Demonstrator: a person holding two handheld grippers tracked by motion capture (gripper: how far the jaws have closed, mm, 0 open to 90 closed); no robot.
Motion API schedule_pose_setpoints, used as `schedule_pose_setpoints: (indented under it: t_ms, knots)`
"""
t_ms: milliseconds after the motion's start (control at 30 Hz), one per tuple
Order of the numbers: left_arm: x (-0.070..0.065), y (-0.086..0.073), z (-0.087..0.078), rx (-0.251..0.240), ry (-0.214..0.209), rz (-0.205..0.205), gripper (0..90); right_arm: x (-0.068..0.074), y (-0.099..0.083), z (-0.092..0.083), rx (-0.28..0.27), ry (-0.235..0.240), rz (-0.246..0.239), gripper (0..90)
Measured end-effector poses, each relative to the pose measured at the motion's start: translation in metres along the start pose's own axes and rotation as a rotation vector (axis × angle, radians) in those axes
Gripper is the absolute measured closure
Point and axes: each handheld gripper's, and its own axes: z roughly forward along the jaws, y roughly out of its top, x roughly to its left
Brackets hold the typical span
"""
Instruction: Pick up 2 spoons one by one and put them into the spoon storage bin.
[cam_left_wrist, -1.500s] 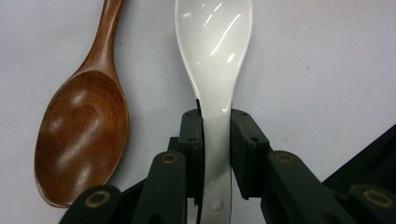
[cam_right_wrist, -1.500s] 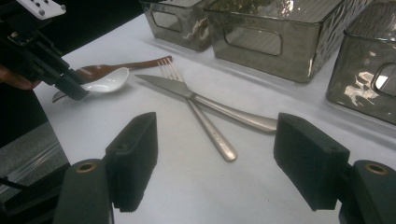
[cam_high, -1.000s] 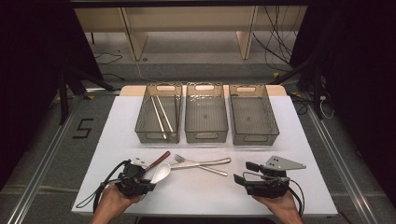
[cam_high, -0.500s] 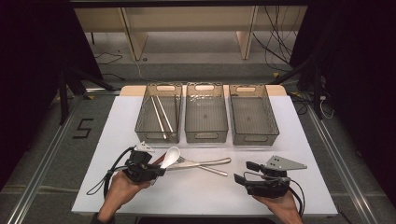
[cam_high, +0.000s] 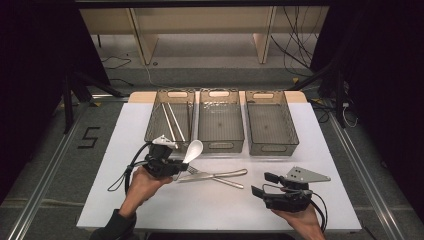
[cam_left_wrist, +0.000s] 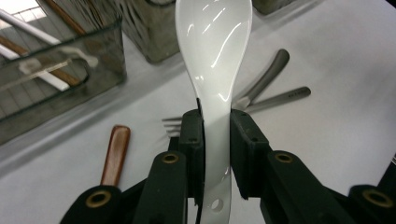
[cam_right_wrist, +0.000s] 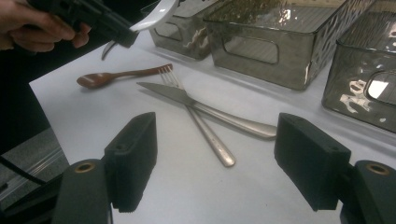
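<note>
The left gripper (cam_high: 176, 164) was clamped on the handle of a white ceramic spoon (cam_left_wrist: 214, 56), the bowl raised clear of the white table (cam_high: 125, 200) and pointing toward the near ends of the left bin (cam_high: 155, 131) and middle bin (cam_high: 221, 145). The left bin contained chopsticks (cam_high: 172, 121); what lay in the middle and right bin (cam_high: 290, 137) could not be told. On the table lay a fork (cam_right_wrist: 205, 128) and a knife (cam_right_wrist: 210, 112), crossed and touching, with a brown wooden spoon (cam_right_wrist: 116, 76) just beside the fork's tines. The right gripper (cam_high: 263, 183) was held low at the table's near right, jaws spread wide and holding nothing, well apart from the cutlery.
</note>
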Motion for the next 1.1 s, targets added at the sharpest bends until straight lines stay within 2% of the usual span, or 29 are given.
schedule_pose_setpoints:
  t_ms: [200,633,933,1100]
  knots:
    - [0.003,0.016,0.008,-0.014,-0.029,-0.012,75.7,0.001,0.000,0.001,0.003,0.003,-0.001,30.9]
    - [0.002,0.048,0.024,-0.048,-0.024,0.001,75.7,0.001,-0.001,0.001,0.002,0.006,0.001,30.8]
    - [0.008,0.075,0.030,-0.065,-0.008,-0.007,75.8,0.000,-0.001,0.000,-0.002,0.007,0.004,30.4]
    - [0.012,0.090,0.039,-0.066,-0.010,-0.024,75.8,0.001,-0.001,0.000,-0.004,0.012,0.002,30.5]
